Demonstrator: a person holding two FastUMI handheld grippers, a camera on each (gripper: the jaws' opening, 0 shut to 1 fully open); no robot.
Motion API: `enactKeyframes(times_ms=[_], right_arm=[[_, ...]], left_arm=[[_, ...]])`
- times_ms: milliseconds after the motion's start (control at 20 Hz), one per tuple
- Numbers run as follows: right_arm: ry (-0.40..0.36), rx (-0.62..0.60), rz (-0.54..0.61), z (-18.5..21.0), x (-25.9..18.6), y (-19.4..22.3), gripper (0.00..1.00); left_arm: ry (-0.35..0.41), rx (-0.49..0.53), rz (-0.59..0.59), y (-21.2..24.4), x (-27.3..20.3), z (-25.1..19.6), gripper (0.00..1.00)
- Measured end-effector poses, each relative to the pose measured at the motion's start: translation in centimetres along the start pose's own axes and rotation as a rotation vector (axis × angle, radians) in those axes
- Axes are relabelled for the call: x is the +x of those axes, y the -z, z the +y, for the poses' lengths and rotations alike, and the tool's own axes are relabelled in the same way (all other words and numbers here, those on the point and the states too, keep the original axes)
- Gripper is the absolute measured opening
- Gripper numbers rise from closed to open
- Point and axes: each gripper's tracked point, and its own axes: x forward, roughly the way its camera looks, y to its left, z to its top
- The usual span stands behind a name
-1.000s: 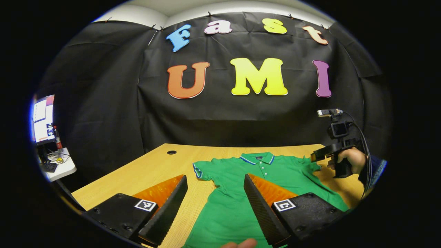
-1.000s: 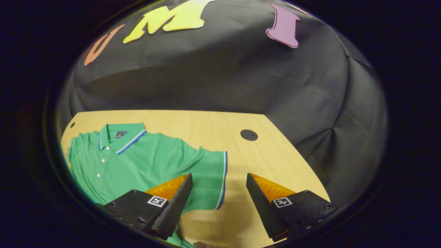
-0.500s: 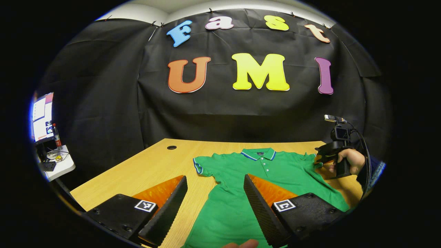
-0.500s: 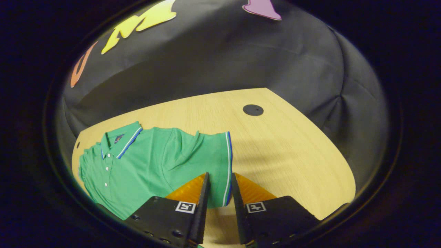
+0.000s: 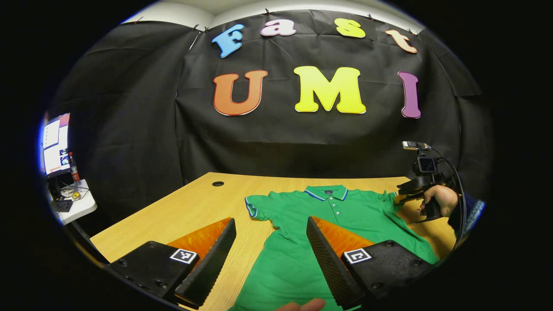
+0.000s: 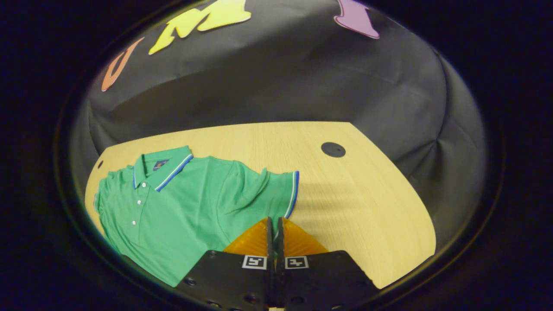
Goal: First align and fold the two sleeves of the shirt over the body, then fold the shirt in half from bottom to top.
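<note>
The green shirt (image 5: 332, 224) lies flat on the wooden surface (image 5: 190, 207), front up, collar (image 5: 326, 191) toward the booth's back wall and body running toward the person. Both short sleeves are spread outward, so neither has been folded over the body yet.

The step in hand looks like the first sleeve fold. In the right gripper view, the right gripper (image 6: 274, 226) has its fingers pressed together at the striped cuff of the sleeve (image 6: 276, 190) on its side, the cloth apparently pinched between them at the lower corner of the cuff; how much cloth is caught is hidden by the fingers. The left gripper view shows that gripper farther off at the shirt's edge, held in a hand (image 5: 438, 199).

The left gripper (image 5: 270, 255) hovers over the lower body of the shirt with its fingers wide apart, holding nothing. The other sleeve (image 5: 259, 207) lies untouched beyond it.

Next, the pinched sleeve probably needs lifting just clear of the surface and carrying inward across the chest, laid down flat with its cuff square to the side seam. The left gripper would then need to reach its own sleeve and take the cuff to match.
</note>
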Motion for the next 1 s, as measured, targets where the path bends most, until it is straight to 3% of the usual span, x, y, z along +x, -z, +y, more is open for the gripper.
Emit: enactKeyframes(times_ms=[250,600,750,850,950,1000], right_arm=[[0.029,-0.154,-0.110,1.6,-1.7,-2.3,0.01],[0.011,-0.391,-0.250,8.5,-4.1,-3.0,0.01],[-0.079,-0.366,-0.261,13.2,-4.9,-2.7,0.01],[-0.183,-0.299,-0.271,16.4,-5.8,-2.6,0.18],[-0.244,-0.244,-0.294,17.9,-7.2,-3.0,0.24],[-0.266,-0.234,-0.315,18.3,-7.9,-3.3,0.39]], left_arm=[[0.019,-0.001,0.006,0.1,0.0,-0.5,1.00],[0.008,-0.026,-0.002,-0.2,-0.3,0.2,1.00],[0.003,-0.033,0.007,-0.1,-0.2,0.4,1.00],[-0.004,-0.039,0.008,-0.1,-0.1,0.7,1.00],[-0.007,-0.043,0.010,0.1,0.2,0.8,1.00],[-0.010,-0.043,0.006,0.0,0.2,0.9,1.00]])
